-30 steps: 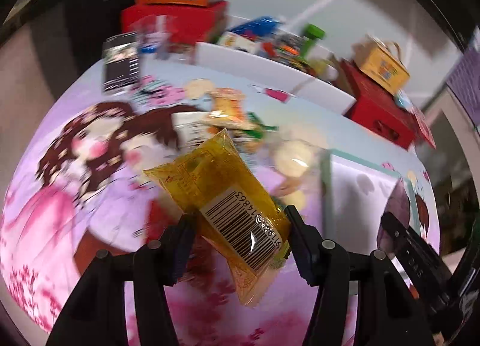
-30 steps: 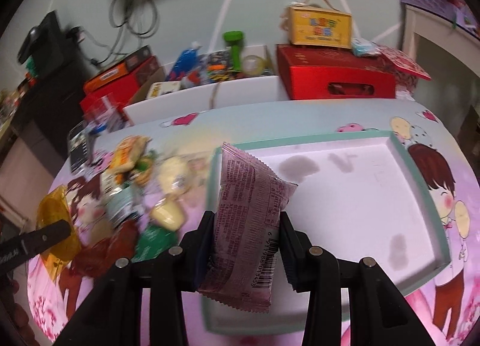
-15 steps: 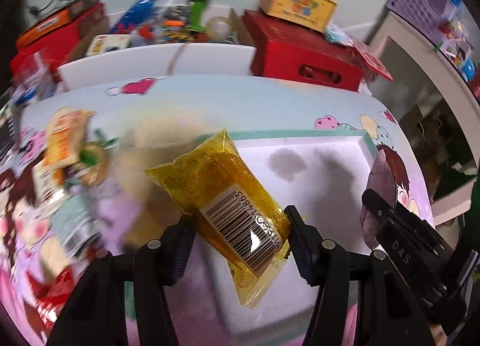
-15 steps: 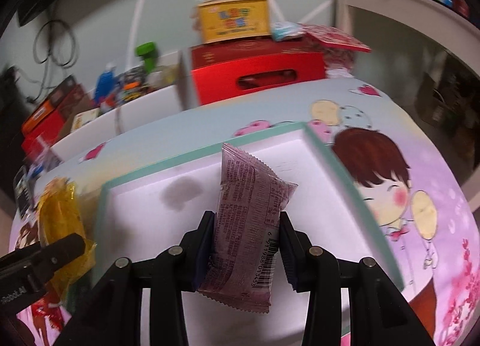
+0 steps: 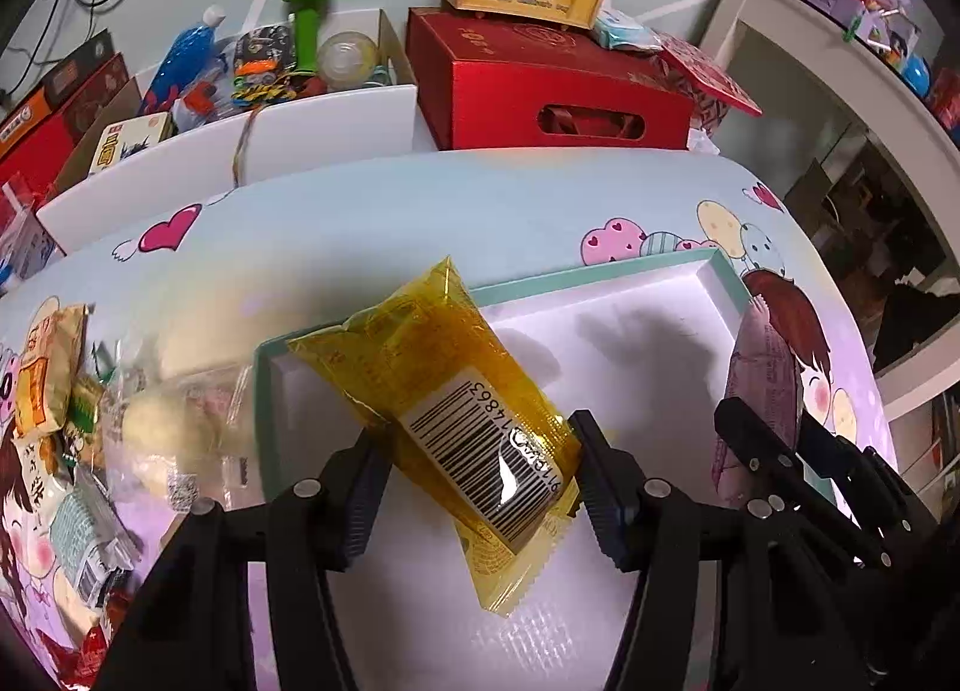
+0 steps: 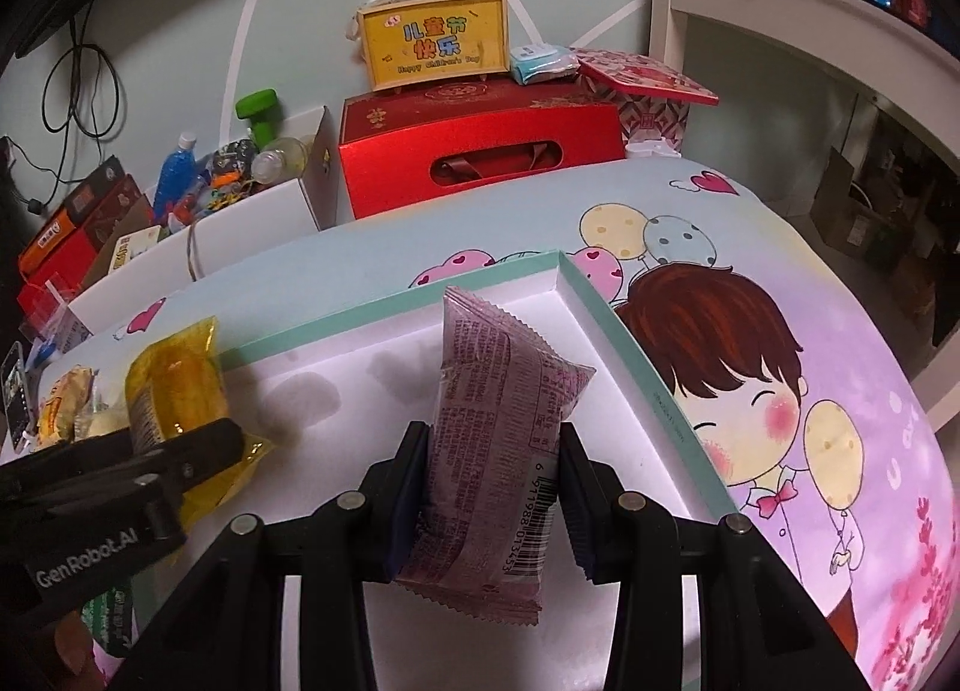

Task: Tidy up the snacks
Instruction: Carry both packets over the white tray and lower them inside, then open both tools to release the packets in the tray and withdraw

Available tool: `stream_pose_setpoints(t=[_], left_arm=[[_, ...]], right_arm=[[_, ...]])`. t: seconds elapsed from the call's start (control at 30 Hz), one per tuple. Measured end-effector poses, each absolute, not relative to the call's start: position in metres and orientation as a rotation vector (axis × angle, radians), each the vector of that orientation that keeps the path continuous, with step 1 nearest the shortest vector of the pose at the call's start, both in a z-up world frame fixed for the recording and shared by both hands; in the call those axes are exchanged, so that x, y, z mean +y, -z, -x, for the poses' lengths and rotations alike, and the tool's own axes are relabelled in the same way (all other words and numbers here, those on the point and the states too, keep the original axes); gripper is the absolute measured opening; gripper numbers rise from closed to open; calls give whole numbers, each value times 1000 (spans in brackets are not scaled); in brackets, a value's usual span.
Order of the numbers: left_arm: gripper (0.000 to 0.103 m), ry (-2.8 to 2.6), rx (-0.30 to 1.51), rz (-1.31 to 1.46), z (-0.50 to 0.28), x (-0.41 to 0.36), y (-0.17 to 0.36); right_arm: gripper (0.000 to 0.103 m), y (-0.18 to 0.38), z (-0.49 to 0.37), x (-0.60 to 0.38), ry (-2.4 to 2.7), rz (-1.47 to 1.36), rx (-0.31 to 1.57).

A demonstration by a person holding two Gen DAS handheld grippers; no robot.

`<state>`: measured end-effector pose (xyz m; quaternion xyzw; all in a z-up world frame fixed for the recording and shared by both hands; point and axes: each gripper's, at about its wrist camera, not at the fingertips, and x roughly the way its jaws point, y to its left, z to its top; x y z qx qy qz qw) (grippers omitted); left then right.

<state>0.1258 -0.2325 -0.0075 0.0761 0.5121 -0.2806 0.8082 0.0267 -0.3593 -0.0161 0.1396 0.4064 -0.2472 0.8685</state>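
Cartoon-print counter (image 5: 372,223) below, and both tongs have swung off the loose snack pile (image 5: 66,427) to hang over the white tray (image 5: 672,271): delivery looks close. Nearest, the left tongs (image 5: 474,475) are clenched on a yellow packet (image 5: 444,391), barcode up, above the tray's left side. Further right, the right tongs (image 6: 493,490) are clamped on a purple packet (image 6: 498,409), upright near the far corner.

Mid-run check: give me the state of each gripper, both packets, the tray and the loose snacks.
left gripper: shut on the yellow packet.
right gripper: shut on the purple packet.
yellow packet: held above the tray, tilted.
purple packet: held above the tray, roughly upright.
tray: nothing seen lying in it.
loose snacks: heaped on the cloth beside the tray.
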Motion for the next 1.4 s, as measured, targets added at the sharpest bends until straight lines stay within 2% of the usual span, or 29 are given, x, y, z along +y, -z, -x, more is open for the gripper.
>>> stream_pose_setpoints(t=[0.3, 0.4, 0.77, 0.83, 0.9, 1.07, 1.13, 1.23, 1.3, 1.33, 1.4], left_arm=[[63, 595, 1106, -162, -124, -231, 9], [74, 596, 1099, -153, -123, -229, 6], [75, 554, 1053, -135, -124, -218, -8], [84, 541, 1049, -133, -124, -215, -9], [85, 536, 1043, -128, -124, -213, -10], [85, 506, 1030, -123, -125, -207, -11], [86, 487, 1019, -132, -125, -204, -11], [94, 463, 1000, -141, -125, -201, -11], [94, 453, 984, -139, -126, -198, -12], [94, 443, 974, -140, -126, -197, -12], [94, 429, 963, -143, -127, -195, -12]], right_arm=[[44, 15, -25, -361, 523, -306, 855], [44, 15, -25, -360, 519, -305, 857], [46, 16, -26, -360, 530, -295, 860], [53, 16, -26, -361, 536, -287, 863], [70, 15, -25, -362, 541, -291, 861], [74, 14, -26, -361, 527, -291, 865], [89, 14, -27, -360, 525, -286, 866], [95, 14, -27, -360, 521, -282, 861], [97, 14, -27, -360, 512, -279, 860], [103, 14, -27, -360, 510, -278, 859], [103, 14, -27, -359, 508, -276, 850]])
